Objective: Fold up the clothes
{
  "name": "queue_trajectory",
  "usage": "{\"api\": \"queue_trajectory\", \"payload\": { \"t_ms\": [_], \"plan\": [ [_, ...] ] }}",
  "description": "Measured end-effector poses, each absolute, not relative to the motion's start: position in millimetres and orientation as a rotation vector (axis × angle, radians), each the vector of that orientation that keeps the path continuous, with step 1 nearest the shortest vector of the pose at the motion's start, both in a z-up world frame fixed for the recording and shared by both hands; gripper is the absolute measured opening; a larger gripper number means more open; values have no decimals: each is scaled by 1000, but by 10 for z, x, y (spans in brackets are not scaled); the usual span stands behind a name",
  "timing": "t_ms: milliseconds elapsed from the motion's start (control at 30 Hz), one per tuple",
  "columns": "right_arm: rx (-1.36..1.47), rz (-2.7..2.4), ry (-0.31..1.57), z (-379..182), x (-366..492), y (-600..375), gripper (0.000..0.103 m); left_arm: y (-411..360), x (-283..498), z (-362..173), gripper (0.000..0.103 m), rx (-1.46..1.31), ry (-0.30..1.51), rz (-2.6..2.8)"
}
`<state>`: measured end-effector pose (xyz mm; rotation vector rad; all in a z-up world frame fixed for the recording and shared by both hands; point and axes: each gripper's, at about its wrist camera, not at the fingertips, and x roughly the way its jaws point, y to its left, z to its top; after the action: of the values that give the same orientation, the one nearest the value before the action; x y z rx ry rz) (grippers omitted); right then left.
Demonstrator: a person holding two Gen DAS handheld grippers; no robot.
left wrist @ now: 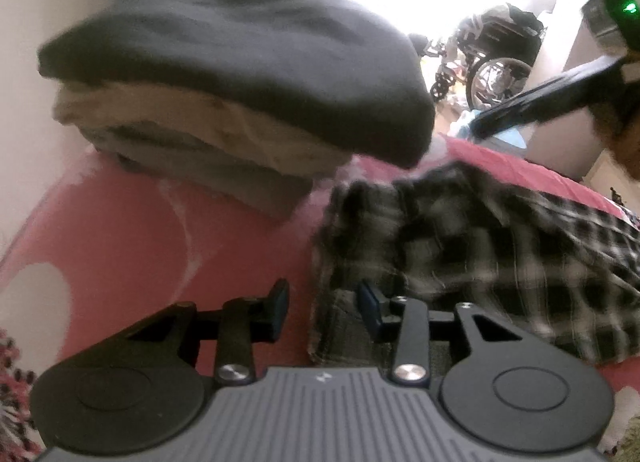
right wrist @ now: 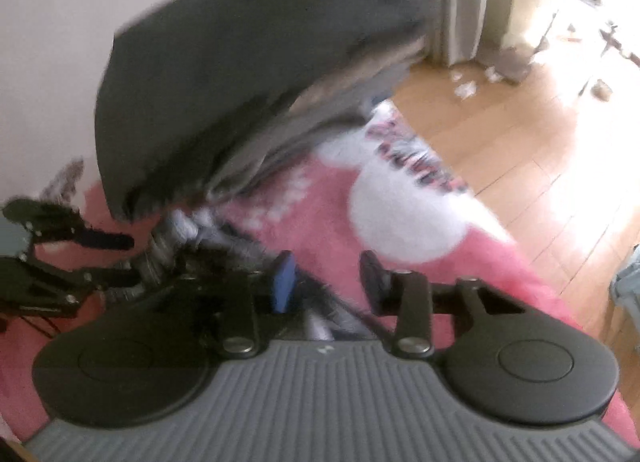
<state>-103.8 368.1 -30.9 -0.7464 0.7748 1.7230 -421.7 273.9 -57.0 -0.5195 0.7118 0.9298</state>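
Note:
A black-and-white plaid garment lies crumpled on the pink bedcover. My left gripper stands open at the garment's left edge, with its right finger over the cloth and its left finger over bare cover. Behind it is a stack of folded clothes, dark on top with beige and grey below. My right gripper is open over the cover, the plaid garment just left of it, nothing pressed between its pads. The right wrist view is blurred. The left gripper shows there at the far left.
The right gripper's fingers reach in from the upper right of the left wrist view. The bed's edge drops to a wooden floor on the right. A wall and curtain stand behind the stack. A wheeled frame sits across the room.

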Motion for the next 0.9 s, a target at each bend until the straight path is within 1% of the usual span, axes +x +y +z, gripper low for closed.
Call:
{"api": "queue_trajectory", "payload": {
  "t_ms": [233,333,400,533,600,633,667,767,900],
  "plan": [
    [-717,1585,666,447,-388,3186,45,2646,-4217,-199,34,-452,650,959],
    [-721,1532,614,699,-127,2801,45,2604,-4027,-54,33,-409,640,892],
    [-712,1508,597,753,26,2483,45,2554,-3819,-40,33,-384,651,834],
    [-656,1466,637,628,306,1750,43,2560,-3323,-189,33,-371,697,755],
    [-632,1481,690,478,385,1423,28,2621,-3082,-313,31,-382,715,739],
    [-628,1492,714,387,393,1287,26,2656,-2976,-374,27,-389,726,741],
    [-631,1502,734,285,391,1155,23,2698,-2897,-429,26,-396,740,758],
    [-676,1547,777,-40,299,897,21,2795,-2728,-564,25,-385,783,810],
    [-693,1622,820,-413,115,775,21,2872,-2718,-741,26,-374,836,871]
  ]
}}
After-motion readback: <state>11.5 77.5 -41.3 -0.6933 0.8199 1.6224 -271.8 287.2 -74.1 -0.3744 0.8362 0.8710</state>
